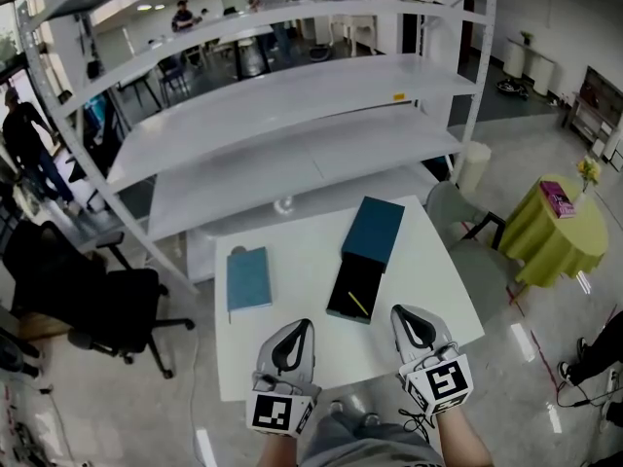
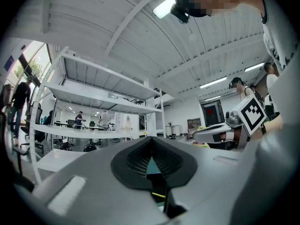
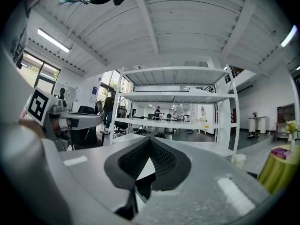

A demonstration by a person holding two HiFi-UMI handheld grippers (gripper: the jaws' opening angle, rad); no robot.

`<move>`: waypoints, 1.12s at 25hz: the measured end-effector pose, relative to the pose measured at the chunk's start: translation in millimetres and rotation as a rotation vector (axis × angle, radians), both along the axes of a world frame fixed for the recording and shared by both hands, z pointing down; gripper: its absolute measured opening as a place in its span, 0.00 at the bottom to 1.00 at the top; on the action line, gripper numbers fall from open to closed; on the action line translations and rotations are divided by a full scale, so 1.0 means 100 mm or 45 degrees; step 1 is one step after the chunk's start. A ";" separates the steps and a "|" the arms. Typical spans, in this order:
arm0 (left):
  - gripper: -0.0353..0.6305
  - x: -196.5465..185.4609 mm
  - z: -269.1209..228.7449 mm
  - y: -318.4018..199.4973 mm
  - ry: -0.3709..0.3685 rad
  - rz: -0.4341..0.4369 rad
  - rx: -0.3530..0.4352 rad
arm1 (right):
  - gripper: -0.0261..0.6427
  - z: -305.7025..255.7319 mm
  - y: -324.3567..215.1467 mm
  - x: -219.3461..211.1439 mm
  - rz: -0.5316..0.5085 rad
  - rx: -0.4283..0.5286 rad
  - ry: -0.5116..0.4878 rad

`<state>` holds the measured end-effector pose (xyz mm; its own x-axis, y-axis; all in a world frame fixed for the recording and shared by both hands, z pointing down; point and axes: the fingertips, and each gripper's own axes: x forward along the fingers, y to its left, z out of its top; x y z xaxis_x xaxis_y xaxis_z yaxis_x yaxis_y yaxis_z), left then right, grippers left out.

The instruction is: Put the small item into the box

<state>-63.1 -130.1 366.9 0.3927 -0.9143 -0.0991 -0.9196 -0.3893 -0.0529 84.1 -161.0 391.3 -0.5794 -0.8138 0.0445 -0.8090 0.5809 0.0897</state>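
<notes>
Left gripper (image 1: 300, 327) and right gripper (image 1: 400, 313) both clenched, empty. Yellow stick (image 1: 358, 304) lies on black tray (image 1: 341, 282), right's 10 o'clock. I'd open wide, pinch mid-length.

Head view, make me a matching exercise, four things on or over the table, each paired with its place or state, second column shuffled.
Things:
1. light blue case
2. dark teal lid
3. black box
4. left tool

Places or states:
A. holds a thin yellow item
B. jaws together, over the table near its front edge
C. lies alone on the table's left part
D. just beyond the black box, farther from the person

Pairs: 1-C, 2-D, 3-A, 4-B
</notes>
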 end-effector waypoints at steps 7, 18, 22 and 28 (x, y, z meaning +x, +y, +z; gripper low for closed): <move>0.07 0.05 -0.01 0.03 -0.002 0.002 0.009 | 0.04 -0.10 0.07 0.02 -0.018 0.011 -0.022; 0.07 0.06 -0.03 0.02 -0.009 0.008 0.012 | 0.04 -0.13 0.08 0.00 -0.026 0.017 -0.021; 0.07 0.05 -0.01 0.01 -0.004 0.002 0.007 | 0.04 -0.12 0.07 -0.01 -0.032 0.021 -0.022; 0.07 0.01 -0.02 -0.01 0.001 -0.002 0.001 | 0.04 -0.15 0.06 -0.04 -0.036 0.024 -0.022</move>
